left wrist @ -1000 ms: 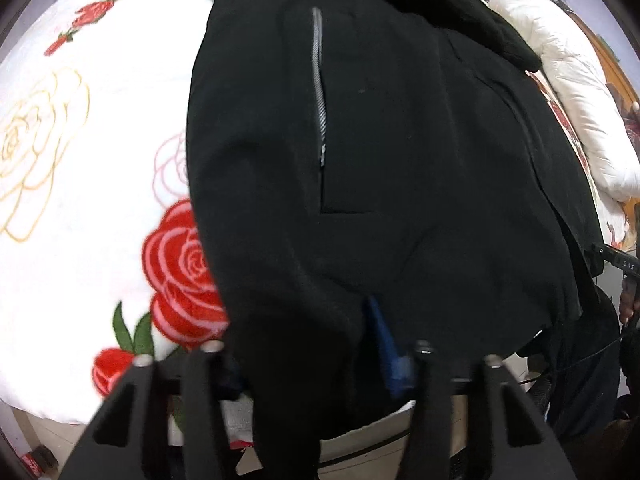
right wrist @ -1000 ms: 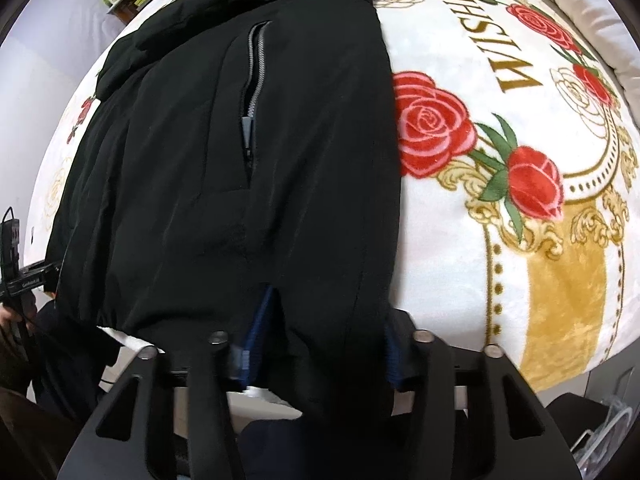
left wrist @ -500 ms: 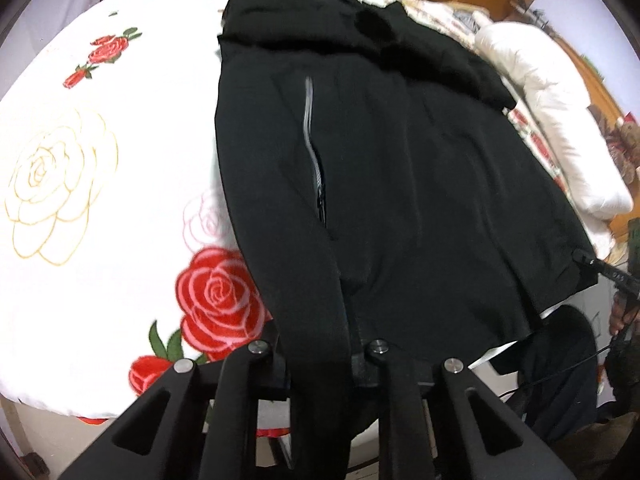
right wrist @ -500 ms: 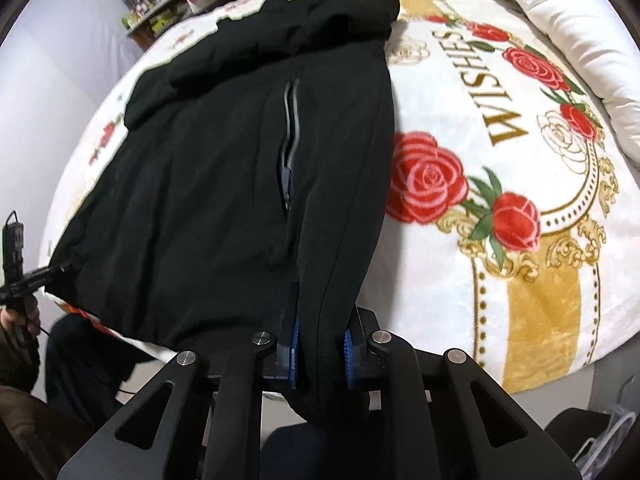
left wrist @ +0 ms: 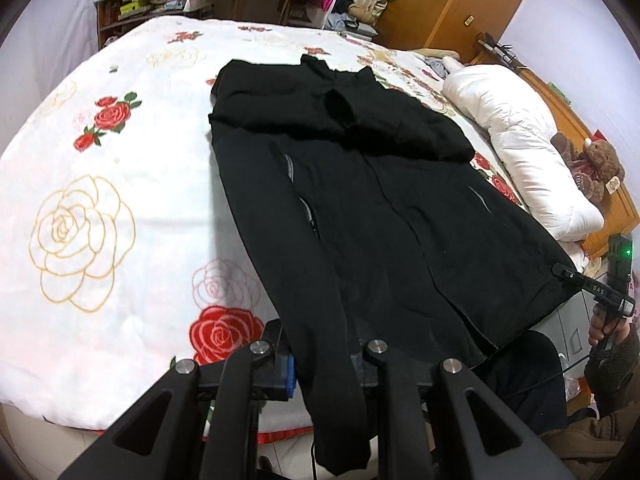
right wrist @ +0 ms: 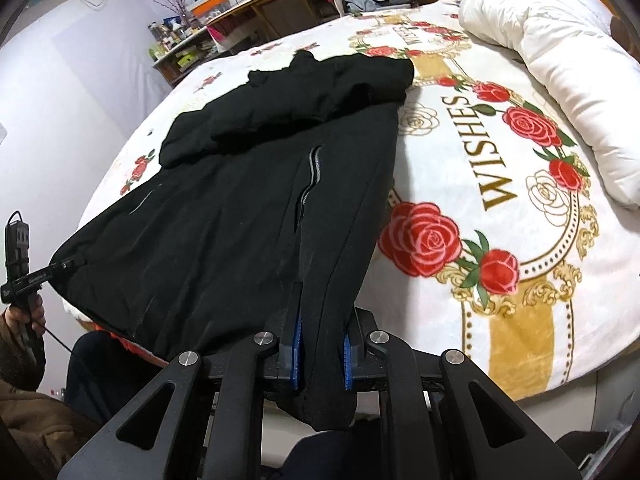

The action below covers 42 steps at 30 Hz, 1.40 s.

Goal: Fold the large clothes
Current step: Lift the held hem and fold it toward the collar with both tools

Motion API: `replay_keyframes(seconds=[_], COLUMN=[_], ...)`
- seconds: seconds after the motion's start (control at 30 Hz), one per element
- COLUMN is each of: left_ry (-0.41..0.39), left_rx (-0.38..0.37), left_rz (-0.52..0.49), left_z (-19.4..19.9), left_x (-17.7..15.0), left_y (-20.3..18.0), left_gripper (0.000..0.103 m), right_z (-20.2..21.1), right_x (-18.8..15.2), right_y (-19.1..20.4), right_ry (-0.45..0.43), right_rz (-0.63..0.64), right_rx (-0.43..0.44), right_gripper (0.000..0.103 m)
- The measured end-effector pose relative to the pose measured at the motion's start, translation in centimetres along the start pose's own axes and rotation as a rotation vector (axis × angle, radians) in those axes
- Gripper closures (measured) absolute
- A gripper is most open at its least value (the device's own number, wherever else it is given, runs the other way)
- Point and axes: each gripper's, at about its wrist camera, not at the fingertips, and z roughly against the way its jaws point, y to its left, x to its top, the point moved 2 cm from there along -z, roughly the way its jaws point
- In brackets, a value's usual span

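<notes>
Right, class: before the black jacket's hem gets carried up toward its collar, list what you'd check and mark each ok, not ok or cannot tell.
1. Left hand-held gripper shut on the hem of the black jacket: ok.
2. Right hand-held gripper shut on the hem at the other corner: ok.
3. Sleeves folded across the chest, not trailing out: ok.
4. Hem lifted clear of the rose blanket: ok at both corners; the middle cannot tell.
5. Fabric between the grips flat: not ok, it shows creases.
6. Landing area near the collar free of the white duvet: ok.
</notes>
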Motion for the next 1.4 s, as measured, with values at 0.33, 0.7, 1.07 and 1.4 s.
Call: replay_keyframes(seconds=[0.33,0.7,1.07,1.4], left_ry=[0.013,-0.008,-0.095,-0.132], left_rx=[-0.002,-0.061,-0.082,-0.05], left_rz=[0.012,0.059,0.041,0.03], left_z=[0.1,0.6,0.6,-2.2], left_x=[-1.0,3.1,13.9,21.1], left_y=[-0.2,0.2,0.2,1.0], left_gripper=[0.087,0.087,0.087,0.086], right_z=[1.3,2.0,2.1,0.0], right_x=[-0.8,3.3,11.7,19.1], right_y=[-0.6,0.0,0.2,0.8], right_ry=[-0.009,-0.04,-0.112,-0.15], right_rz=[0.001,0.032,0.051,0.083], right_rx=[0.021,0.05,0.046,0.007], right_gripper=[0.088,0.088,0.088,0.088])
